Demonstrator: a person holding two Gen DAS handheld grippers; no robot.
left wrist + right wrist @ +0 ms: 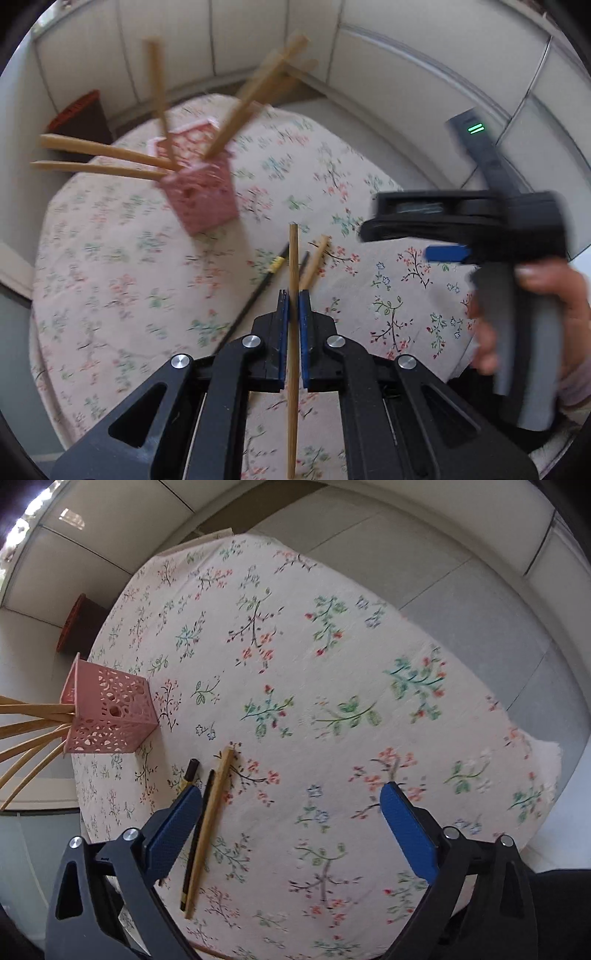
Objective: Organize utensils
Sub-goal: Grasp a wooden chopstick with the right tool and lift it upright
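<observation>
My left gripper (294, 295) is shut on a wooden chopstick (293, 332) that runs upright between its blue pads, lifted above the floral tablecloth (129, 277). A pink perforated holder (201, 188) stands further back on the left with several wooden chopsticks (103, 151) leaning out of it. On the cloth just beyond the pads lie another wooden chopstick (314, 262) and a black chopstick with a yellow band (258, 291). My right gripper (291, 805) hangs open over the cloth, nothing between its pads; the wooden chopstick (210, 827) and black chopstick (197, 834) lie by its left finger (173, 830). The holder (110, 712) sits at far left.
A hand holds the right gripper (461, 229) at the right of the left wrist view. A dark bin with a red rim (79, 118) stands on the floor past the table's far left. The tablecloth (332, 664) edge drops off toward grey floor tiles on the right.
</observation>
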